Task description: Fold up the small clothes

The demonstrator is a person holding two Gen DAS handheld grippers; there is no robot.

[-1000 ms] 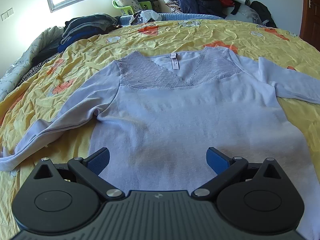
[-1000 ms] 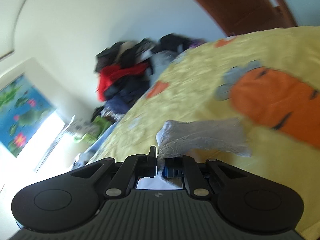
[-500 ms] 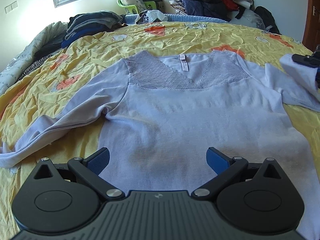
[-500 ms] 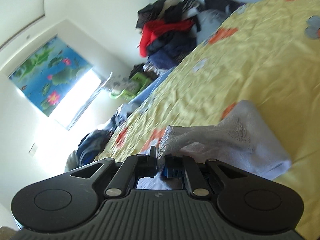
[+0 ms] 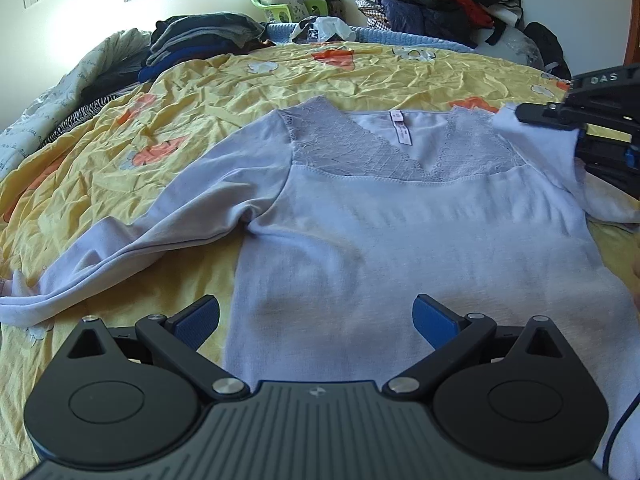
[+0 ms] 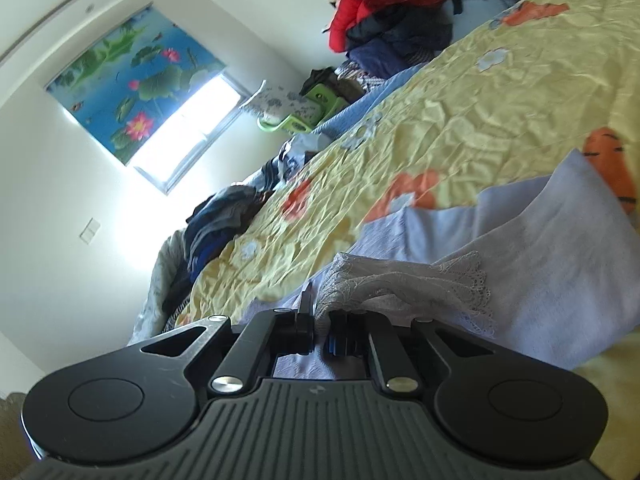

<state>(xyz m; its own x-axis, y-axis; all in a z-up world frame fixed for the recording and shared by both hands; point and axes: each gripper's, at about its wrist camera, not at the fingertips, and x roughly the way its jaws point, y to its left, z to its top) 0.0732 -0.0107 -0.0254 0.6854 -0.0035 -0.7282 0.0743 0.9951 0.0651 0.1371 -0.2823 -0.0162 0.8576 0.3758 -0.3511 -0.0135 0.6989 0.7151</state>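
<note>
Top (image 5: 400, 232): pale lilac, long-sleeved, lace yoke; flat, face up on yellow sheet (image 5: 280, 76). Left gripper (image 5: 316, 316): jaws wide open, nothing between, over hem. Right gripper (image 6: 320, 328): clamped on lace sleeve cuff (image 6: 400, 280), sleeve lifted across shoulder.

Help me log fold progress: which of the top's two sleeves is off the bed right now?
The sleeve at the picture's right in the left wrist view: the right gripper is shut on its lace cuff and holds it up. The other sleeve lies flat on the bedspread.
</note>
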